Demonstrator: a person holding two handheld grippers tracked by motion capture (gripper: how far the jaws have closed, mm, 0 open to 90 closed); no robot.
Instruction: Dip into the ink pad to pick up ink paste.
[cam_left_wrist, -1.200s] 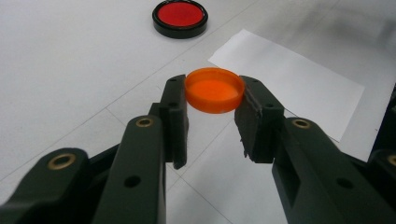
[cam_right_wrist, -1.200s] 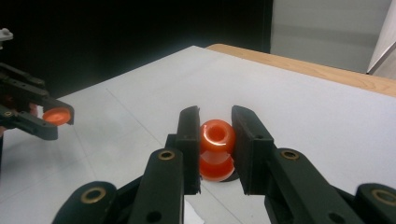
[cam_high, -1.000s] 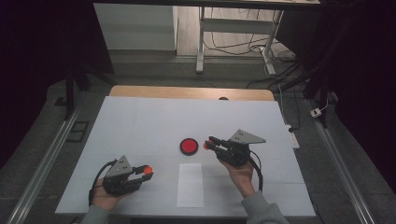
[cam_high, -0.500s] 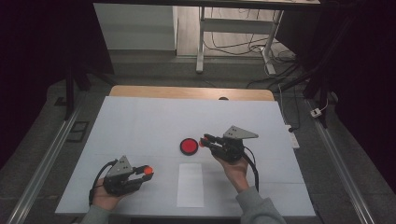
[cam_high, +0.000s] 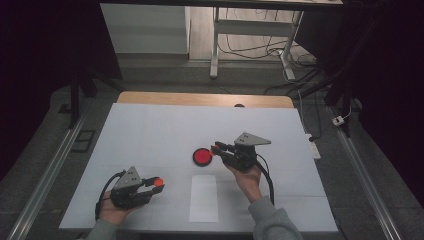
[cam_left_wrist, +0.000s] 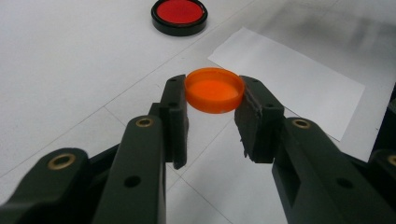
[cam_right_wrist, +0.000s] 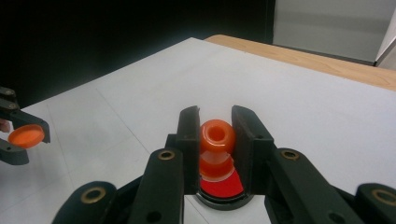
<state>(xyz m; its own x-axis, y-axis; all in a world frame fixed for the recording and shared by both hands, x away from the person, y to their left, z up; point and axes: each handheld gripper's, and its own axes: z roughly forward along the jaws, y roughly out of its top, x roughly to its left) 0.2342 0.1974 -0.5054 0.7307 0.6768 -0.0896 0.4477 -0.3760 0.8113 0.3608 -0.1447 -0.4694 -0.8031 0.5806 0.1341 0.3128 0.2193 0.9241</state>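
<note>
My left gripper (cam_left_wrist: 214, 93) is shut on a flat orange cap (cam_left_wrist: 215, 86), held level just above the white table cover; in the high view this gripper (cam_high: 157, 184) sits near the front left. My right gripper (cam_right_wrist: 217, 122) is shut on a small orange spool-shaped piece (cam_right_wrist: 217, 136) with a hole in its top. Under that piece lies a red disc in a black rim (cam_right_wrist: 223, 187). From above, the right gripper (cam_high: 216, 148) has its tips over the right edge of the red disc (cam_high: 201, 157). The same disc (cam_left_wrist: 179, 12) lies far ahead in the left gripper view.
A white sheet of paper (cam_high: 204, 198) lies flat between the two hands near the front edge. The white table cover (cam_high: 150, 130) spreads back to a wooden strip (cam_high: 200, 99). A dark floor with rails and cables surrounds the table.
My right gripper has moved left with the orange piece, from beside the red disc to over its right edge. The left gripper has kept still with the cap.
</note>
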